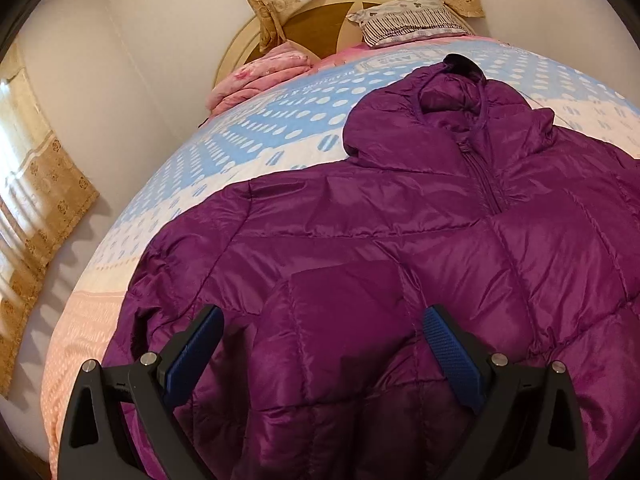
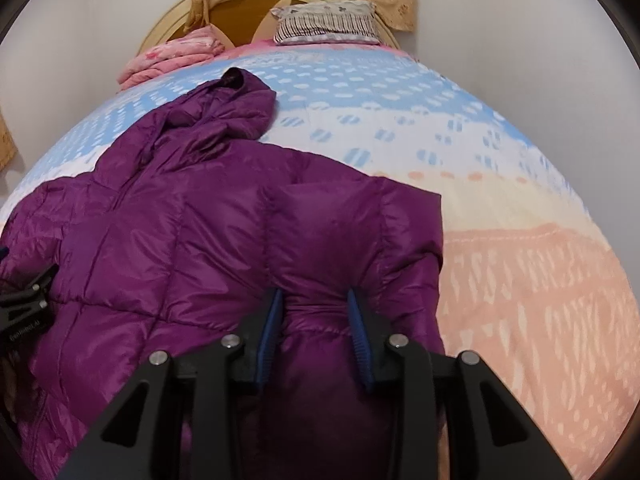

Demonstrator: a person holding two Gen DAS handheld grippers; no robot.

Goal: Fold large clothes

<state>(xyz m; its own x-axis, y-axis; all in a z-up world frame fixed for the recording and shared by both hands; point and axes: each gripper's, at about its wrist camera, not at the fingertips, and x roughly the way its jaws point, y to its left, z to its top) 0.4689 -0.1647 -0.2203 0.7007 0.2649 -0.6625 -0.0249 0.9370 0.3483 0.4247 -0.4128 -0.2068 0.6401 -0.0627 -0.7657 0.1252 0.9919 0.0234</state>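
A purple quilted hooded jacket lies front up on the bed, hood toward the headboard; it also shows in the right wrist view. My left gripper is open, its blue pads spread wide just above the folded-in left sleeve. My right gripper is shut on the jacket's right sleeve, a puffy bunch of fabric pinched between its blue pads. The left gripper's black frame shows at the left edge of the right wrist view.
The bed has a blue, white and peach dotted cover. A striped pillow and a folded pink blanket lie by the rounded headboard. Walls stand close on both sides; curtains hang at the left.
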